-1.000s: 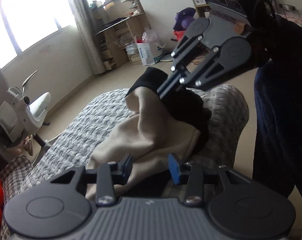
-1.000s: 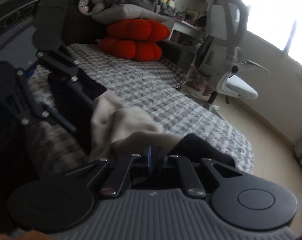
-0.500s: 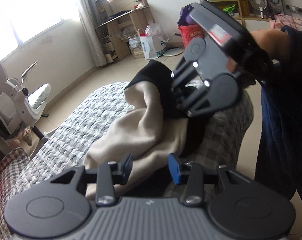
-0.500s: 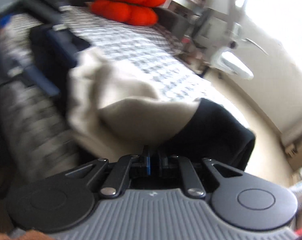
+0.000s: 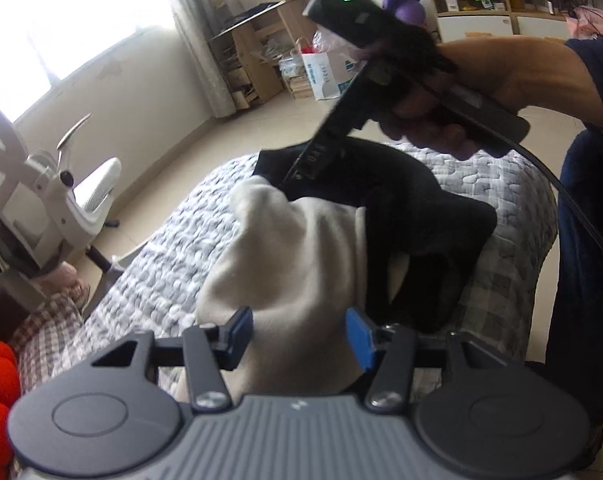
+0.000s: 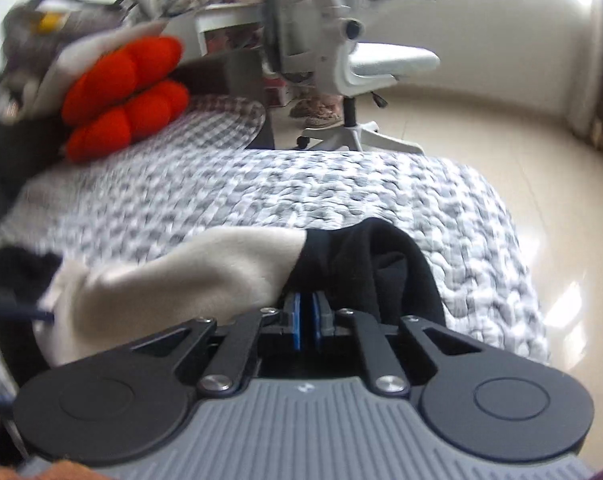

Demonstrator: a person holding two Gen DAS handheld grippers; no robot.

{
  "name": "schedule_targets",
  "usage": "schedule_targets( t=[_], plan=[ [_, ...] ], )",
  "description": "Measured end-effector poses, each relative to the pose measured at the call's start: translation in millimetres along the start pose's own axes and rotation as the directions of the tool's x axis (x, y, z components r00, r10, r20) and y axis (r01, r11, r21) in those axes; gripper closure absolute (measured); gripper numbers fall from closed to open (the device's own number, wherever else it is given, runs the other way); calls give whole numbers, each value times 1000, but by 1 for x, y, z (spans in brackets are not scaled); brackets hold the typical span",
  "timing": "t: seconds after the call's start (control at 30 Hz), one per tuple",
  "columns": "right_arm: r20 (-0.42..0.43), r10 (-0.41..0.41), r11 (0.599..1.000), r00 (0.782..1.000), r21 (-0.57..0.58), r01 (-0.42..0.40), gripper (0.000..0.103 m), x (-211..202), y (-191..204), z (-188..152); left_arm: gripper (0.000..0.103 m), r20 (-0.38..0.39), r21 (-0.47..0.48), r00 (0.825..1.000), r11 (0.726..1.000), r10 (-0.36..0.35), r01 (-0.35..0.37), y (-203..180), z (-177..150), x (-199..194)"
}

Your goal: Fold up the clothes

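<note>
Left wrist: garment [image 5: 301, 256] lengthwise from left tool [image 5: 299, 336].

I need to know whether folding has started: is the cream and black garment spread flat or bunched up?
Bunched up. The garment rises in a crumpled heap off the quilted bed cover, lifted by the shut right hand-held gripper.
</note>
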State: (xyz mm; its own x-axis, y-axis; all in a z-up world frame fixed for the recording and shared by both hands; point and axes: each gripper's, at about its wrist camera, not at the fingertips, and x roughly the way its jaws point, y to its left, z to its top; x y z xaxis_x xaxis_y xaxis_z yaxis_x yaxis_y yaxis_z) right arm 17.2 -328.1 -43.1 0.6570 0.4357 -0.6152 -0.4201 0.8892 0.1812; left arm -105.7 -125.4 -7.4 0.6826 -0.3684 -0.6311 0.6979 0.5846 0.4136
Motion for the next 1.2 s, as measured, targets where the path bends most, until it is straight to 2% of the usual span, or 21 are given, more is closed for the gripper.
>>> schedule_targets(
  t=[0.17, 0.3, 0.37, 0.4, 0.47, 0.5, 0.53, 0.57, 0.63, 0.77, 0.97, 1.1, 1.2],
  plan=[
    [1, 13, 1000, 1000, 28, -13, 94, 0, -2, 4, 48, -3, 70, 1000, 997, -28, 28, -9, -1, 9],
    [9, 18, 999, 1000, 40, -19, 94, -5, -5, 4, 38, -13, 155, 998, 986, -55, 56, -23, -7, 13],
    [22, 12, 1000, 1000, 17, -13, 92, -10, -3, 3, 37, -32, 225, 999, 974, -31, 37, -33, -15, 17],
    [28, 9, 1000, 1000, 6, -9, 90, -13, -2, 2, 37, -36, 221, 999, 975, -30, 37, -32, -17, 18],
    [38, 16, 1000, 999, 19, -16, 90, -21, 0, -1, 37, -42, 205, 999, 978, -31, 39, -28, -22, 21],
    [42, 20, 999, 999, 27, -21, 90, -25, 0, -3, 41, -40, 187, 999, 982, -31, 38, -24, -21, 22],
    [46, 23, 999, 999, 35, -25, 90, -30, 1, -4, 53, -39, 168, 999, 985, -21, 27, -19, -20, 23],
    [51, 27, 999, 998, 43, -29, 90, -34, 2, -6, 59, -39, 149, 999, 989, -9, 15, -15, -19, 24],
    [60, 34, 998, 998, 59, -38, 90, -42, 4, -10, 83, -43, 97, 999, 995, 6, -2, -5, -15, 26],
    [53, 62, 995, 997, 73, -66, 88, -54, 5, -17, 87, -35, -8, 999, 1000, -15, 14, 12, -13, 24],
    [-10, 68, 997, 998, 20, -68, 87, -50, 11, -22, 90, -12, -97, 999, 995, -30, 29, 22, -10, 19],
    [-23, 86, 996, 996, 6, -86, 88, -44, 15, -22, 90, 4, -163, 999, 985, -53, 53, 30, -10, 17],
    [-47, 66, 998, 997, -8, -67, 96, -35, 19, -22, 90, 2, -197, 998, 978, -68, 67, 35, -10, 19]
  ],
)
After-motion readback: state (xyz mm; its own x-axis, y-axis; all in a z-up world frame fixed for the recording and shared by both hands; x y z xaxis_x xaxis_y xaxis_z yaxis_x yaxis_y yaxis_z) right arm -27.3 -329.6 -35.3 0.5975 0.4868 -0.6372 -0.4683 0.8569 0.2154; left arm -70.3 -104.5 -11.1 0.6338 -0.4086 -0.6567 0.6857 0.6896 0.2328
